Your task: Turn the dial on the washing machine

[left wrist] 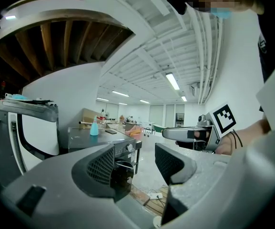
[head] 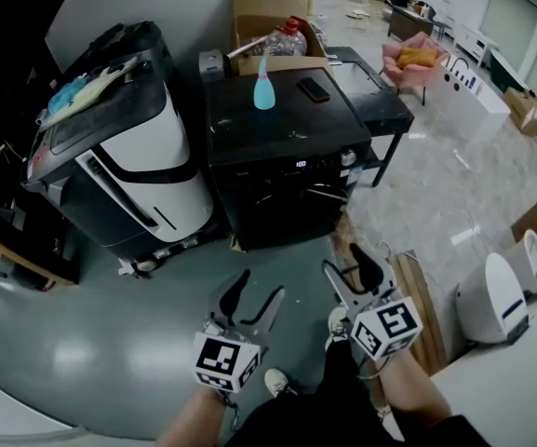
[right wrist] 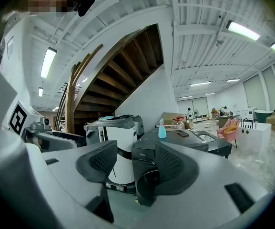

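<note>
The black front-loading washing machine [head: 287,189] stands ahead of me on the floor, with its dial [head: 347,158] at the right of the control strip. In the left gripper view the dial [left wrist: 129,147] shows as a small silver knob on the machine's front. My left gripper [head: 261,287] and right gripper [head: 342,261] are held side by side, well short of the machine, both open and empty. The left gripper [left wrist: 135,163] frames the machine's door between its jaws. The right gripper [right wrist: 136,163] points at the machine's left front corner [right wrist: 144,159]; the dial is hidden there.
A white and black appliance [head: 147,170] stands just left of the washer. On the washer's top are a blue spray bottle [head: 264,87] and a phone [head: 313,88]. A cardboard box [head: 268,21] sits behind, a black table [head: 384,101] to the right. Wooden boards [head: 419,296] lie by my feet.
</note>
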